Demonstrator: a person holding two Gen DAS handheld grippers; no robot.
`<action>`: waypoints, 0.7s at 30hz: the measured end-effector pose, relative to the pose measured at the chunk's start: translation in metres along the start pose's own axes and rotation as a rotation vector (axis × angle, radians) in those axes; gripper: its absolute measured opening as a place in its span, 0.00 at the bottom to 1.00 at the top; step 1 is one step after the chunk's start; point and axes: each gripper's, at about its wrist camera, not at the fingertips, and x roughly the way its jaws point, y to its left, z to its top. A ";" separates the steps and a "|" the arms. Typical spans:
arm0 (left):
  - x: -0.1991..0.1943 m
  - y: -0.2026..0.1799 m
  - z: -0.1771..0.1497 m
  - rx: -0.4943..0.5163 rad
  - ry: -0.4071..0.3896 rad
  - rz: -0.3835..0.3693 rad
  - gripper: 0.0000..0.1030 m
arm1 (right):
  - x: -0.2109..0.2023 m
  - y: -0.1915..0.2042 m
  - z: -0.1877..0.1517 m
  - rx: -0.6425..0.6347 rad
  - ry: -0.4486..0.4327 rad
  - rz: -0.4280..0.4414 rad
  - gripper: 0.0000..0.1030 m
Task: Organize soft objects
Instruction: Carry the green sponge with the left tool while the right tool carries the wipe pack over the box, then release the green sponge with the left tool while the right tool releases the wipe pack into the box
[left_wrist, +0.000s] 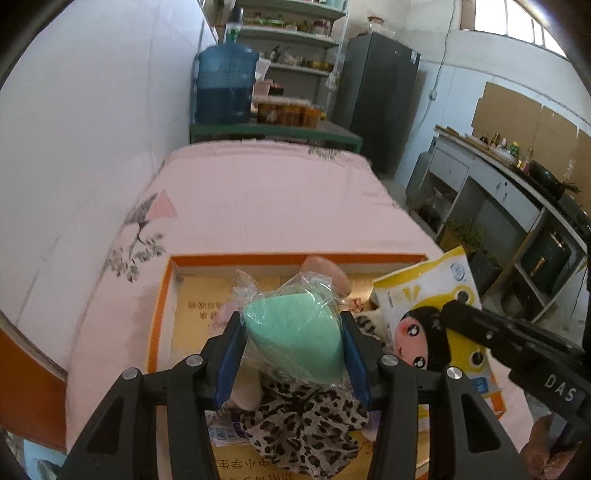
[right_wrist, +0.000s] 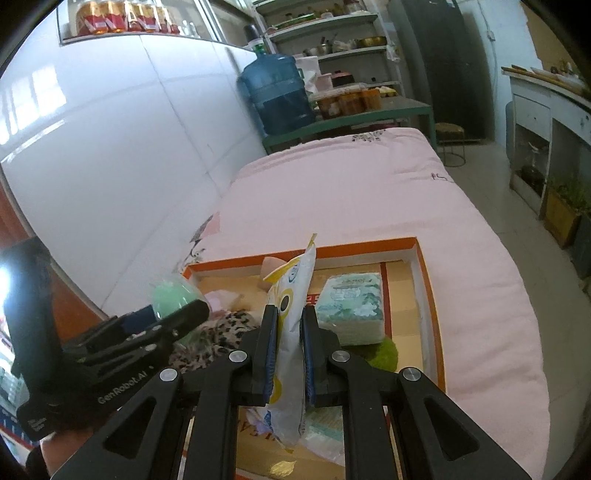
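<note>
Over the orange-rimmed box (left_wrist: 162, 295) on a pink bed, the left gripper (left_wrist: 293, 332) clamps a bagged green sponge (left_wrist: 295, 332) while the right gripper (right_wrist: 289, 339) pinches a yellow packet (right_wrist: 291, 295); both are best lowered into bare spots before letting go.

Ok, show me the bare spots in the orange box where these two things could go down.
Bare cardboard floor shows at the box's far left corner, between the orange wall and the green sponge. Another strip runs along the right wall beside the tissue pack. The middle is crowded: leopard-print cloth, a pink toy, the tissue pack and a green ball.
</note>
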 end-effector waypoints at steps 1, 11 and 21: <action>0.005 0.001 -0.001 -0.003 0.016 -0.002 0.49 | 0.001 0.000 -0.001 -0.003 0.002 -0.005 0.13; 0.025 -0.002 -0.011 0.033 0.054 0.017 0.50 | 0.013 -0.005 -0.004 -0.024 0.010 -0.037 0.20; 0.018 -0.004 -0.013 0.050 0.039 0.012 0.61 | 0.003 -0.005 -0.005 -0.036 -0.031 -0.050 0.58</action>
